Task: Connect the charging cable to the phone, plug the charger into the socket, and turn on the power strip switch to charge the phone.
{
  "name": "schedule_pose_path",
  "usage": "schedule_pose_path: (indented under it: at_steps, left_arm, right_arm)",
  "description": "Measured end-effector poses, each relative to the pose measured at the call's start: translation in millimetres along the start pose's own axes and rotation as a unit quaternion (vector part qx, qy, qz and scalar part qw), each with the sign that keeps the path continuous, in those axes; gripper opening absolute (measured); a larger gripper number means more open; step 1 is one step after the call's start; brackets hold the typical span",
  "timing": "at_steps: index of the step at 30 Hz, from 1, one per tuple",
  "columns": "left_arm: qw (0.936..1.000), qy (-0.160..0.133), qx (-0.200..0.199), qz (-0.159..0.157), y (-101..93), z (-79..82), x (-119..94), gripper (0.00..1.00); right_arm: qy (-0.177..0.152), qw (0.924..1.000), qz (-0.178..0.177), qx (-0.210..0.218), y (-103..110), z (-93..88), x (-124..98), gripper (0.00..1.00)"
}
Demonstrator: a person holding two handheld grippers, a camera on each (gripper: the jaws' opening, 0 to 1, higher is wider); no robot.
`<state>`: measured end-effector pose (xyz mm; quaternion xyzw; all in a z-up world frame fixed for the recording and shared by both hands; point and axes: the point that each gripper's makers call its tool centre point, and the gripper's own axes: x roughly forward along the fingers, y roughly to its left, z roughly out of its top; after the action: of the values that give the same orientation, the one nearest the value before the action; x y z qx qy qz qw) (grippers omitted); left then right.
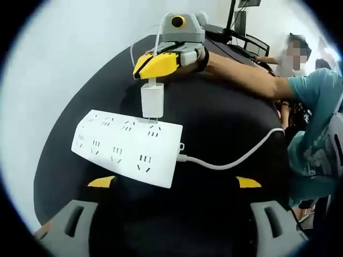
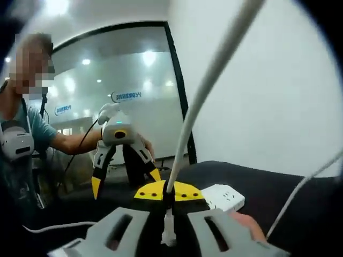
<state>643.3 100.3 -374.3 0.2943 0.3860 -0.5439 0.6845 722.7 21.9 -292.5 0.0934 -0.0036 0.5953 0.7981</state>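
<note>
The black bench (image 1: pixel 225 128) carries one white power strip (image 1: pixel 126 147), which serves as the landmark here. Its own white lead (image 1: pixel 230 160) runs off from its near end, toward the person in a teal shirt (image 1: pixel 316 123) who stands beside the bench.

Directly above the strip's far edge hangs one white charger (image 1: pixel 151 100), prongs pointing down and just about at a socket; whether they have entered cannot be told. The right gripper (image 1: pixel 155 64) has its yellow-tipped jaws closed on the charger's top, and one thin white charging cable (image 2: pixel 209 91) rises from between those jaws in the right gripper view.

Nearer than the strip, the left gripper (image 1: pixel 174 182) waits with its jaws spread wide, holding nothing.

So the step in hand looks like plugging the charger into the socket. The next move probably calls for a straight downward push, prongs kept square to the slots, perhaps with the left gripper steadying the strip. The strip's switch is not made out.
</note>
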Motion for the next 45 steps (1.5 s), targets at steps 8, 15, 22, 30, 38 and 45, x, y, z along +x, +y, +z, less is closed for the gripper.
schedule_pose_path:
  at_steps: [8, 15, 22, 30, 38, 45]
  left_arm:
    - [1.0000, -0.006, -0.001, 0.000, 0.6, 0.3, 1, 0.81]
    - [1.0000, -0.009, 0.004, -0.001, -7.5, 2.3, 5, 0.81]
    - [0.9999, -0.015, 0.003, 0.000, -12.3, 1.7, 4, 0.80]
    - [0.9998, -0.017, 0.004, 0.000, -10.0, 1.5, 5, 0.79]
    - [0.9998, -0.018, 0.004, 0.004, -0.7, 0.4, 1, 0.78]
    - [0.9998, -0.016, 0.003, 0.006, 2.2, -0.8, 1, 0.77]
  right_arm:
    - [-0.008, 1.0000, 0.002, -0.003, 8, 4.0, 17, 0.02]
    - [-0.012, 0.9999, 0.007, -0.001, 15, 6.2, 24, 0.02]
    - [-0.004, 1.0000, -0.007, -0.006, 15, 2.7, 21, 0.02]
    - [-0.054, 0.9980, -0.015, 0.028, 14, 0.1, 18, 0.02]
    - [-0.068, 0.9972, -0.014, 0.028, 12, -2.1, 16, 0.03]
    - [-0.071, 0.9972, -0.011, 0.022, 19, -4.4, 18, 0.08]
